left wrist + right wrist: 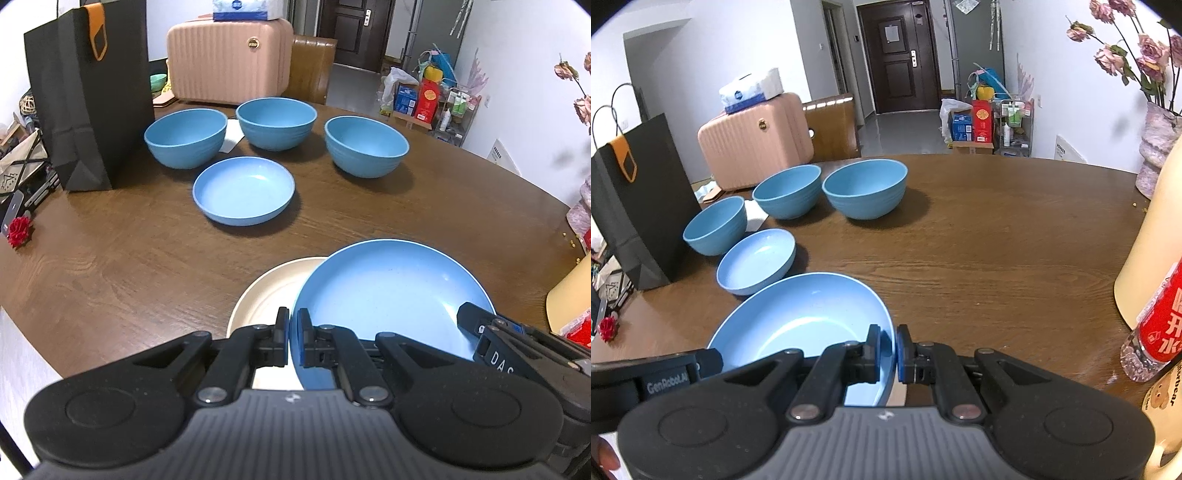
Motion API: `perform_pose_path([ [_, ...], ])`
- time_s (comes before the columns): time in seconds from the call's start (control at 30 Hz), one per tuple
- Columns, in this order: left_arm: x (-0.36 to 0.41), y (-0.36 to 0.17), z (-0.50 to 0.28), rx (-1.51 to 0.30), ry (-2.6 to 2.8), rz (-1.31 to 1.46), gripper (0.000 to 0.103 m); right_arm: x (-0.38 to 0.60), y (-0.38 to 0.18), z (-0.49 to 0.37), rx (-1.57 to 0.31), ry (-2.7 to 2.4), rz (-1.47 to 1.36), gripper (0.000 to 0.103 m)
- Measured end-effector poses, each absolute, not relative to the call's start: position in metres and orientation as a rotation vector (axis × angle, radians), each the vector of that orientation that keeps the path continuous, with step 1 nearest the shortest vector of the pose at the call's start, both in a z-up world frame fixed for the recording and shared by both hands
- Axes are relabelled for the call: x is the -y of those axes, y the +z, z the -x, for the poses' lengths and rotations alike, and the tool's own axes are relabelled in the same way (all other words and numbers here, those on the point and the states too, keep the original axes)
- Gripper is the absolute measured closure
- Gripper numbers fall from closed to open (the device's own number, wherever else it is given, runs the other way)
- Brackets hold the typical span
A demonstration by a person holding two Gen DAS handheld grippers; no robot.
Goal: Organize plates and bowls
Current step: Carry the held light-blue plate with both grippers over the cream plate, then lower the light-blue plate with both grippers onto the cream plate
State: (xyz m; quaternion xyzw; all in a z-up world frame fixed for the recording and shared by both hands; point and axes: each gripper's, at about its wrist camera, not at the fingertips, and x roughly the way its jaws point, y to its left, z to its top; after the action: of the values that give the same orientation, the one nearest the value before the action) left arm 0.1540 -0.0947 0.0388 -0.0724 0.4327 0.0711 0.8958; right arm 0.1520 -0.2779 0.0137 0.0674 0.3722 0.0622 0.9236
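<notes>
Both grippers sat nearest the lenses, the left gripper (293, 338) and the right gripper (888, 352) each clamped on opposite rims of one blue plate (391, 295), which was held tilted above the near edge of the table (147, 266). Under its left side lay a cream plate (273, 288), largely covered. Farther off stood a second blue plate (243, 190) and, beyond it, three blue bowls (185, 137), well apart from each other, beside a black bag (88, 96). The step in hand looked like carrying the held plate to a stack; the next move probably called for lowering it level onto another plate, then opening both claws together. Whether the held plate touched the cream one could not be told, and its near rim was hidden behind the gripper bodies.
</notes>
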Motion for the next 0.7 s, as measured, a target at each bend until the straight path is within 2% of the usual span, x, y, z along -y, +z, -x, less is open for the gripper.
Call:
perform_pose_path([
  [0.7, 0.057, 0.007, -0.161, -0.94, 0.164, 0.173, 0.098, 0.233, -0.013, -0.169, -0.821, 0.139, -0.099, 0.095],
])
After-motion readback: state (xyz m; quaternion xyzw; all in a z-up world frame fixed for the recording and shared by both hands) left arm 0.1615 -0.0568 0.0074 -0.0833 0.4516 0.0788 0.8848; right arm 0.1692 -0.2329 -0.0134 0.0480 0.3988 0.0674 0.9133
